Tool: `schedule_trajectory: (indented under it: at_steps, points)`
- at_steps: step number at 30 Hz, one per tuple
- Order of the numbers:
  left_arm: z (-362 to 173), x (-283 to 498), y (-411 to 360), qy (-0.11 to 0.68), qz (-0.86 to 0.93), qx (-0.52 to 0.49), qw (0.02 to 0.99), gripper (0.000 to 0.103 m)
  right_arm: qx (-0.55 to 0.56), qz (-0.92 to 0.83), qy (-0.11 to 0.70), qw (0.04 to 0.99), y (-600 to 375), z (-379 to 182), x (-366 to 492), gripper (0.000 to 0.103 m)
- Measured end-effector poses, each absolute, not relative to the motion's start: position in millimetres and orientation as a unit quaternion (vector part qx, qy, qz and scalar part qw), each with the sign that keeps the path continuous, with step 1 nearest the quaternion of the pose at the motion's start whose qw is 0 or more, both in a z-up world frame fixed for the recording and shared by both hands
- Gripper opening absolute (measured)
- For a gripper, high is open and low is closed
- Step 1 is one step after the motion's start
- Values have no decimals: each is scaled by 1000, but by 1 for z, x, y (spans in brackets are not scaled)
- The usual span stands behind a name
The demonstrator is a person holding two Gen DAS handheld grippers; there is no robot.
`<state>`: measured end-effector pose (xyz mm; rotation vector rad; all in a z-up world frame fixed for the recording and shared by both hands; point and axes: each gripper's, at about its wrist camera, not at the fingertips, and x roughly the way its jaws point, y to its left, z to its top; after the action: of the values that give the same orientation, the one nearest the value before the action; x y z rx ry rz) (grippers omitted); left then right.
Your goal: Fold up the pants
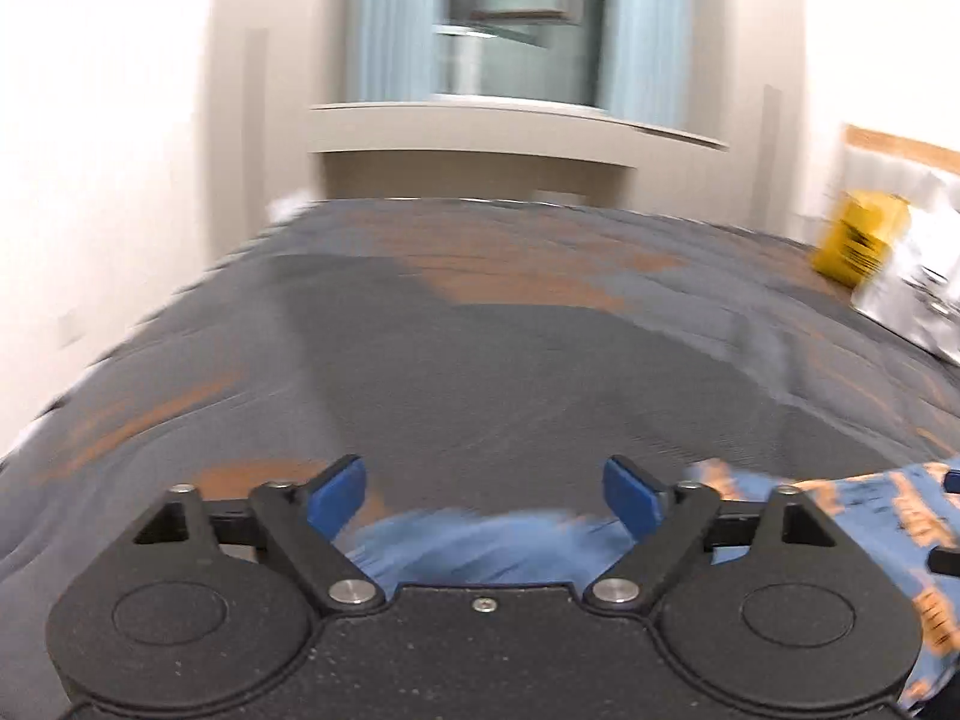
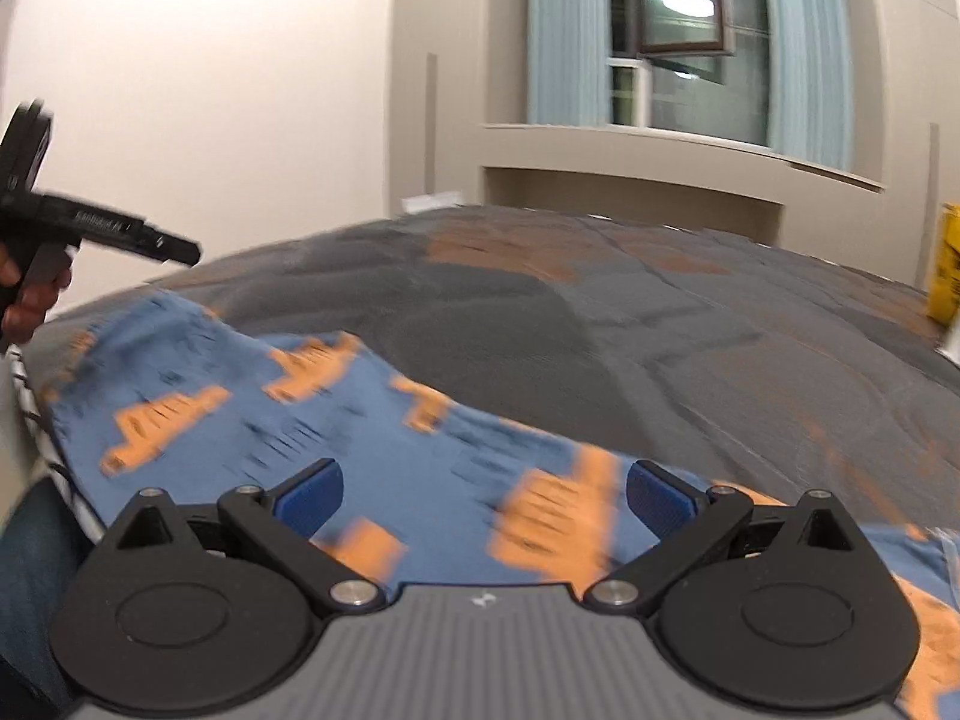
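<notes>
Blue pants with orange prints (image 2: 252, 414) lie spread on the near part of a bed with a grey and orange cover (image 2: 690, 348). My right gripper (image 2: 483, 501) is open just above the cloth, which shows between its blue pads; nothing is pinched. My left gripper (image 1: 483, 498) is open too, over the bed cover, and holds nothing. An edge of the pants (image 1: 480, 546) shows low between its fingers and another part (image 1: 870, 516) at the lower right. In the right wrist view, a hand (image 2: 30, 300) holds the left tool's black frame (image 2: 108, 228) above the pants' far left corner.
A yellow box (image 1: 858, 246) and a silvery bag (image 1: 918, 300) sit on the bed's far right. Behind the bed is a beige ledge (image 2: 660, 150) under a window with blue curtains. A pale wall (image 2: 210, 90) runs along the left. A jeans-clad leg (image 2: 30, 570) is at the near edge.
</notes>
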<state>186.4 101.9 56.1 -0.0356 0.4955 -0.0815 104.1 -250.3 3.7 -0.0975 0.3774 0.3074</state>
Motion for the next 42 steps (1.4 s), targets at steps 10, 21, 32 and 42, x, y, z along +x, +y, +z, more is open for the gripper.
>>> schedule_trajectory:
  at_steps: [10,21,32,42]
  points:
    - [4,138,165,286,-57,-143,946,65,-73,249,201,945,-142,12,138,103]
    - [-2,142,127,262,-26,-68,962,56,-67,226,253,938,-108,-5,152,103]
    - [-12,152,154,287,-44,-206,934,23,-45,202,246,947,-107,-9,151,103]
    - [38,115,132,201,7,-119,972,18,-26,173,227,958,-127,-9,128,103]
